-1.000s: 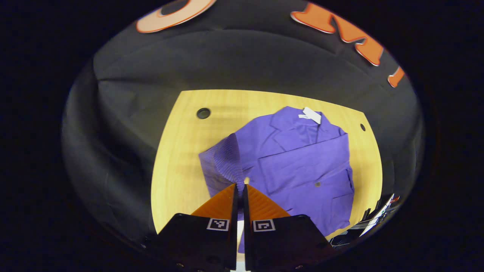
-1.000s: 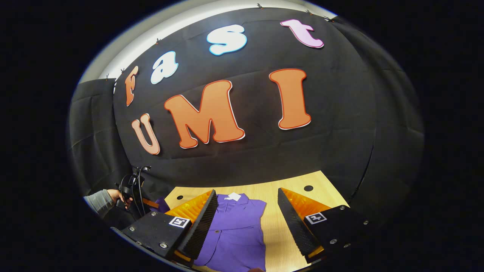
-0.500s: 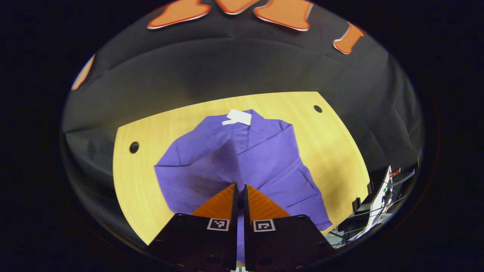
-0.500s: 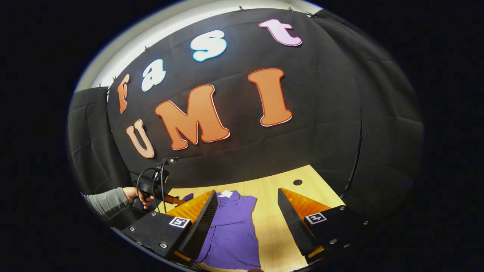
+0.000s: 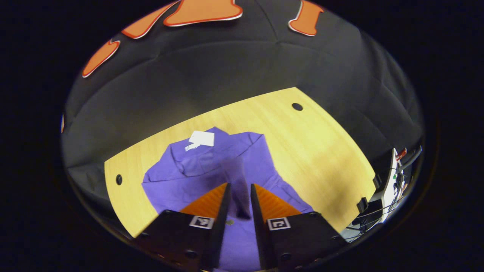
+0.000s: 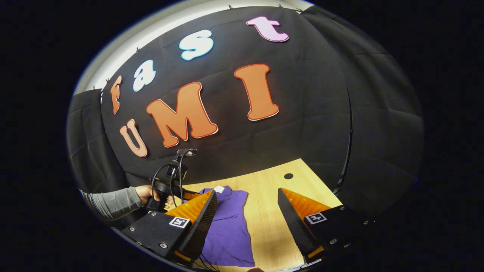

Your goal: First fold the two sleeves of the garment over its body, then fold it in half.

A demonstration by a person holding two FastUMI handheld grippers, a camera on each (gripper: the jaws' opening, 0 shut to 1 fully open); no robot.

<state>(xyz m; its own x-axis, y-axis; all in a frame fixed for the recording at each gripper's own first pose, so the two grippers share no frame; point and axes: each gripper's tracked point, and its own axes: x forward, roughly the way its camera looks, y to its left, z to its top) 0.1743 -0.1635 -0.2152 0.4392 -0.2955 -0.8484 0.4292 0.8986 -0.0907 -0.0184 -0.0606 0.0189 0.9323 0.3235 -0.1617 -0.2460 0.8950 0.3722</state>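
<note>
Lying on the tabletop (image 5: pixel 321 143), the purple garment (image 5: pixel 196 177) had one sleeve (image 5: pixel 239 185) draped over its body; the left hand-held gripper (image 5: pixel 238 196) stood slightly parted around it, the right hand-held gripper (image 6: pixel 245 211) wide open and empty; the halving fold apparently remained.

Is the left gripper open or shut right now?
Open. In the left gripper view the left gripper shows a gap between its fingers, with a blurred sleeve in that gap above the garment.
</note>
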